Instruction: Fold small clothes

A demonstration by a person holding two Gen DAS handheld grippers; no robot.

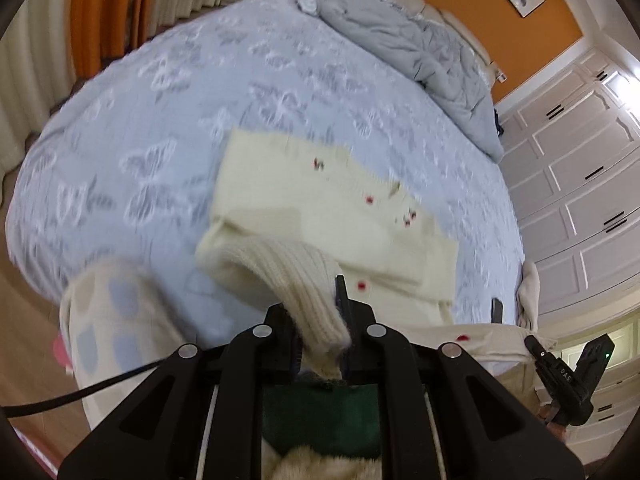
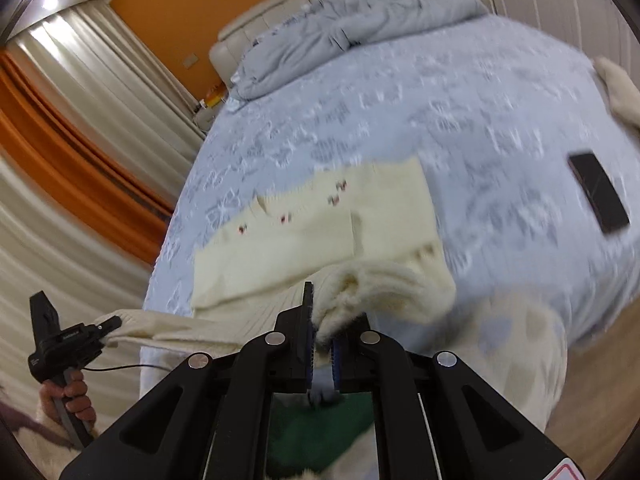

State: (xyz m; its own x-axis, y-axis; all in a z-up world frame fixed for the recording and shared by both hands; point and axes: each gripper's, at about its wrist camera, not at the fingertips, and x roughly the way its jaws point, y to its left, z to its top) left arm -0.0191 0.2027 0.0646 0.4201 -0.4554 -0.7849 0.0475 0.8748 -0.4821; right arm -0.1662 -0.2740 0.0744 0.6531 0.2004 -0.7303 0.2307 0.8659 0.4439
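A small cream knit cardigan (image 1: pixel 320 204) with red buttons lies on the pale blue bedspread (image 1: pixel 160 120); it also shows in the right wrist view (image 2: pixel 312 232). My left gripper (image 1: pixel 320 332) is shut on its ribbed hem at the near left corner and holds it lifted. My right gripper (image 2: pixel 322 336) is shut on the near right corner of the same hem. The hem stretches between the two grippers. The right gripper shows in the left wrist view (image 1: pixel 560 364), and the left gripper shows in the right wrist view (image 2: pixel 108 326).
A crumpled grey duvet (image 1: pixel 420 52) lies at the head of the bed. A dark phone (image 2: pixel 598 192) lies on the bedspread to the right. A patterned blanket (image 1: pixel 116 320) hangs off the near bed edge. White wardrobes (image 1: pixel 580 180) stand at the right, curtains (image 2: pixel 60 120) at the left.
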